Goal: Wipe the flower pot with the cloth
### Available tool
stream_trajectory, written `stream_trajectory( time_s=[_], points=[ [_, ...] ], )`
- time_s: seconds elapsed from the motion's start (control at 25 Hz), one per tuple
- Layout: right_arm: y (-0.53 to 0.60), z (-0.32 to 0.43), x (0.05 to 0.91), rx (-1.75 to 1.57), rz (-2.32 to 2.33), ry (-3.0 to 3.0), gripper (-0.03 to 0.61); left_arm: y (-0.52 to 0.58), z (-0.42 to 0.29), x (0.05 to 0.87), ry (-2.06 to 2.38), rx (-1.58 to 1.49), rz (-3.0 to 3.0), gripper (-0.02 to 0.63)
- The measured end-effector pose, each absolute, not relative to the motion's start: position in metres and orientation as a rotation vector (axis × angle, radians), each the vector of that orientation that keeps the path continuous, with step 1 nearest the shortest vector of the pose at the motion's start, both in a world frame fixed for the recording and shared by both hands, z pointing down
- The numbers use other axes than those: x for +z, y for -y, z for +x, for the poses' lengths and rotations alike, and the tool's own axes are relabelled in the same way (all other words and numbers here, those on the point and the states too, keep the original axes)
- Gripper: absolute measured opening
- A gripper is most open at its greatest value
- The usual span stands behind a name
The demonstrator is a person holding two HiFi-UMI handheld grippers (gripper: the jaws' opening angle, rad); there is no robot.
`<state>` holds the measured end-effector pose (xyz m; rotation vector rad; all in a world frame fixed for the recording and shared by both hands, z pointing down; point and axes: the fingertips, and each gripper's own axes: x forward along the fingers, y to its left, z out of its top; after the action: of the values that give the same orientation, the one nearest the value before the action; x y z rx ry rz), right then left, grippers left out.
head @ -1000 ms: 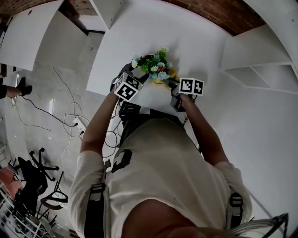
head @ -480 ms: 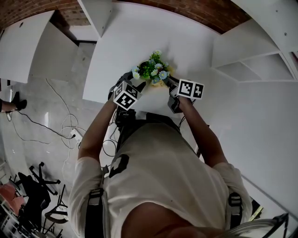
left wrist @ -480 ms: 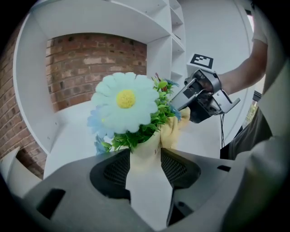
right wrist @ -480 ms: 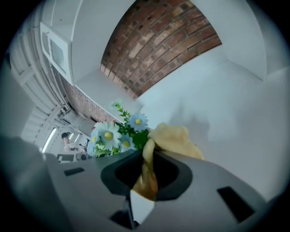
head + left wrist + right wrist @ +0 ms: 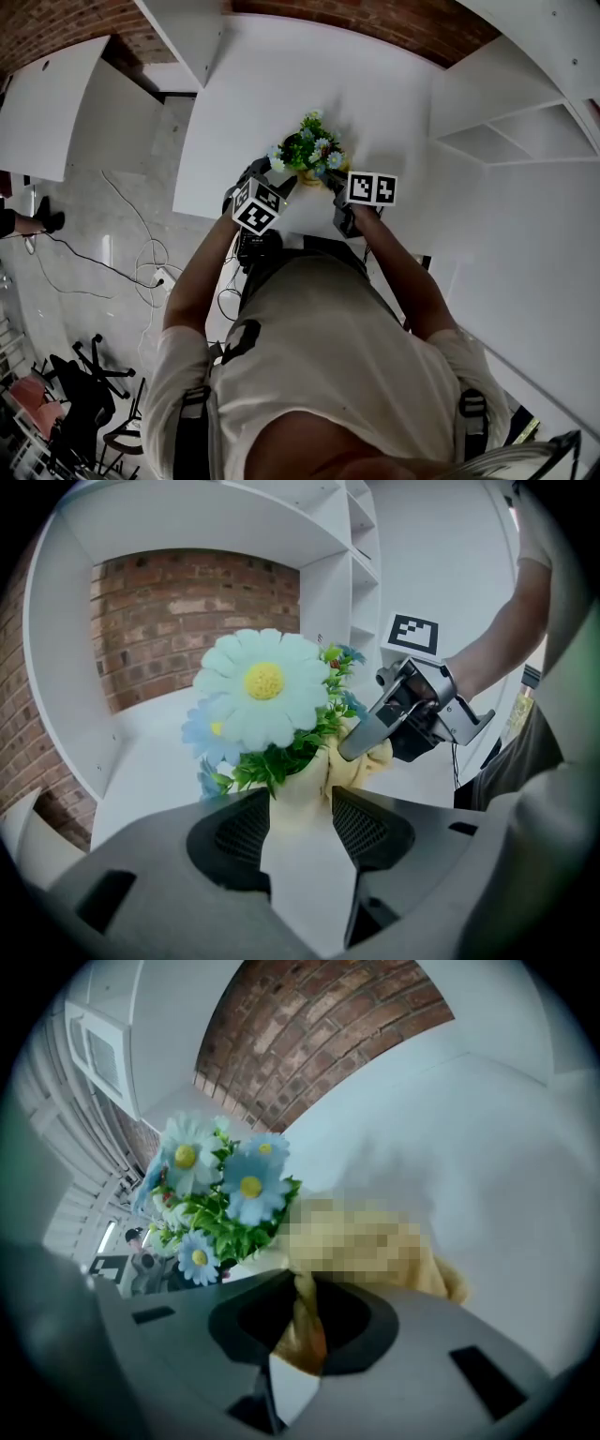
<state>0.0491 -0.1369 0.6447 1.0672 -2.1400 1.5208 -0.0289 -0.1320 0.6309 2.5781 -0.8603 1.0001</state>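
Observation:
A cream flower pot [image 5: 298, 803] with blue and white artificial daisies [image 5: 262, 682] stands near the front edge of the white table [image 5: 375, 94]. My left gripper [image 5: 300, 832] has the pot between its jaws, and both pads [image 5: 246, 829] lie against its sides. My right gripper [image 5: 298, 1321] is shut on a yellow cloth [image 5: 441, 1274], whose bunched part lies against the pot's right side below the flowers [image 5: 239, 1185]. From the head view the left gripper [image 5: 281, 175] and right gripper [image 5: 330, 180] flank the bouquet [image 5: 309, 150]. The left gripper view shows the right gripper's fingers [image 5: 361, 738] pressing the cloth [image 5: 380, 757] to the pot.
White shelving [image 5: 525, 122] rises to the right of the table and a brick wall [image 5: 375, 23] runs behind it. Cables and a power strip [image 5: 159, 275] lie on the tiled floor to the left, with chairs [image 5: 75, 403] further back.
The left jaws have narrowed onto the pot. The right gripper has shifted left with the cloth, closer against the pot.

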Motion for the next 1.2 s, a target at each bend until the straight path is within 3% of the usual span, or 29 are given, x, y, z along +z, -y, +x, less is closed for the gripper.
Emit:
stream_trajectory(
  time_s=[0.24, 1.2],
  points=[
    [0.14, 0.057, 0.629, 1.588, 1.116, 2.182, 0.066, 0.144, -0.037, 0.615, 0.829, 0.924, 2.61, 0.279],
    [0.128, 0.038, 0.636, 1.55, 1.055, 2.169, 0.067, 0.122, -0.027, 0.616, 0.922, 0.896, 2.593, 0.279]
  ],
)
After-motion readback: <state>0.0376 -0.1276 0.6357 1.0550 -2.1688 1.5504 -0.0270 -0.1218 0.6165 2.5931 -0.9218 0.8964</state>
